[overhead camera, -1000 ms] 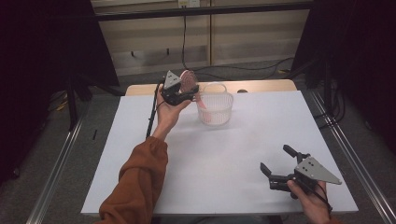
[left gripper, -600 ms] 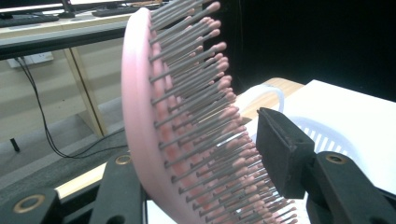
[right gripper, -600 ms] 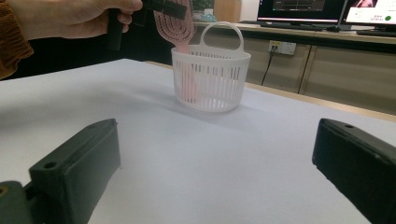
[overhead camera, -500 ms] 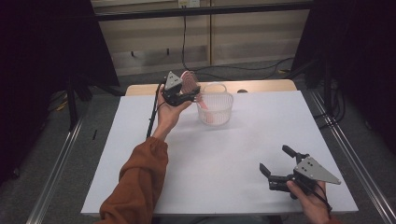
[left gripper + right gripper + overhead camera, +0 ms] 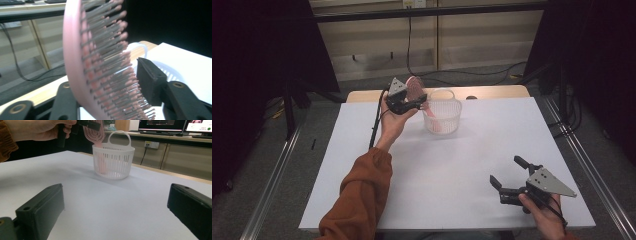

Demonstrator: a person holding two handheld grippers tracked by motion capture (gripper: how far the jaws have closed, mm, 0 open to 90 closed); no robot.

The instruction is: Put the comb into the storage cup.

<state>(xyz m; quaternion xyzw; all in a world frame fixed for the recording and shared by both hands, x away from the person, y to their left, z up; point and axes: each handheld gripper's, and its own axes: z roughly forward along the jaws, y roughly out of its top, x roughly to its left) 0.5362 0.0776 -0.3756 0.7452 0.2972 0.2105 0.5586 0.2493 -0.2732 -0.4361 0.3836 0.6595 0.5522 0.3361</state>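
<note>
A pink hairbrush point(image 5: 413, 86) stands tilted, its handle down inside a white slatted basket point(image 5: 443, 117) at the far middle of the table. My left gripper point(image 5: 416, 97) is shut on the brush head just above the basket's left rim. In the left gripper view one jaw lies behind the brush's point(image 5: 75, 50) back and the other pad meets the bristle tips. My right gripper point(image 5: 507, 171) rests open near the front right of the table, nothing between its jaws. In the right gripper view it faces the basket point(image 5: 113, 160) and the brush point(image 5: 93, 131) from afar.
The white table point(image 5: 437, 175) has a wooden strip along its far edge. Black curtains and metal rails flank it on both sides. A cable trails from the left gripper down the table's left part. Monitors stand on a bench in the right gripper view.
</note>
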